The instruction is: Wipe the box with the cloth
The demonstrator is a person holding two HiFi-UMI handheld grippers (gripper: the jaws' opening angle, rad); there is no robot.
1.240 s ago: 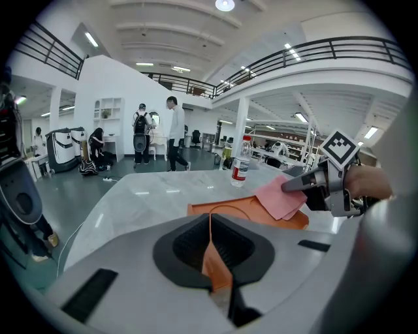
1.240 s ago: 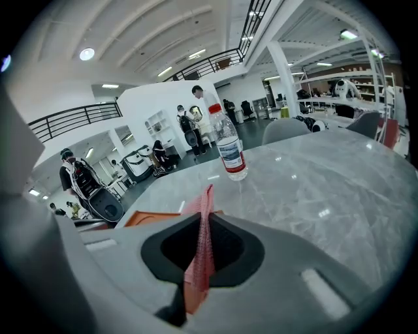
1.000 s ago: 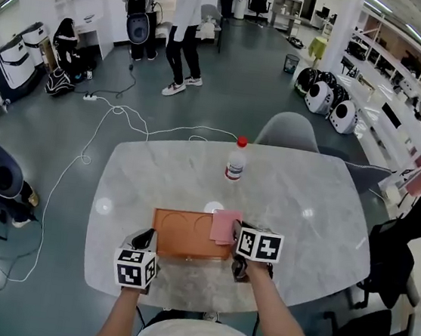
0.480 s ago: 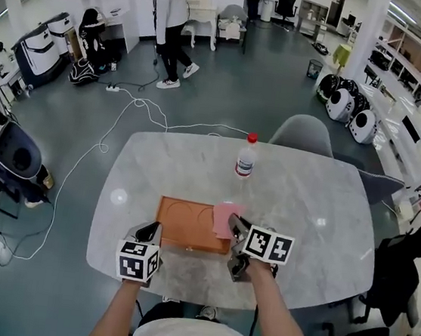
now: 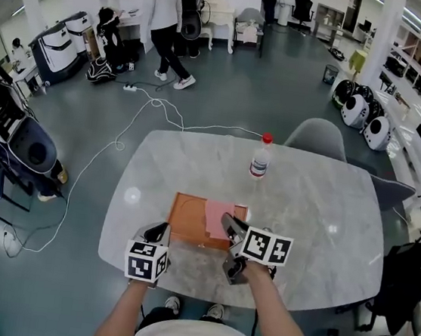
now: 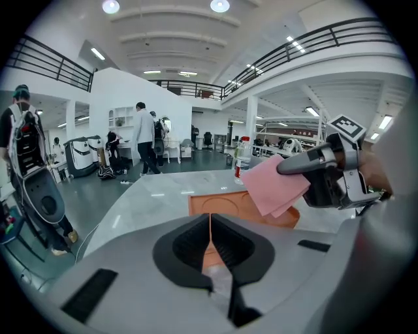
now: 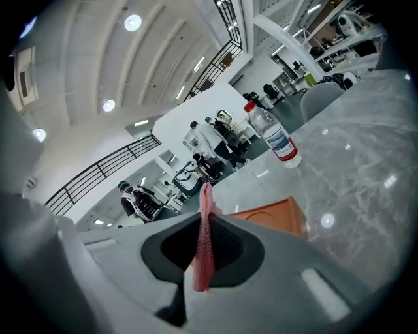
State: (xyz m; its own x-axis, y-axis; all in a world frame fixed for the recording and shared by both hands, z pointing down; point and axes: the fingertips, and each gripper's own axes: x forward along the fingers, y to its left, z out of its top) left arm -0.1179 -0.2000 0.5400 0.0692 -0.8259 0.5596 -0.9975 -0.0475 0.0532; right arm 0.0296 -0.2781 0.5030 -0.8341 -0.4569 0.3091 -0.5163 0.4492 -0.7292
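Note:
A shallow orange box lies on the marble table in the head view. A pink cloth hangs over its right half, pinched in my right gripper, which is shut on it. In the right gripper view the cloth stands edge-on between the jaws, with the box behind it. My left gripper sits at the box's near left corner. In the left gripper view its jaws are closed with a thin orange strip of the box between them. The cloth shows there too.
A water bottle with a red cap stands at the table's far side, and it shows in the right gripper view as the bottle. A grey chair is behind the table. People, bags and cables are on the floor beyond.
The right gripper has carried the pink cloth leftward, from the box's right edge to further over the box. The left gripper keeps its place at the box's corner. The head view has shifted.

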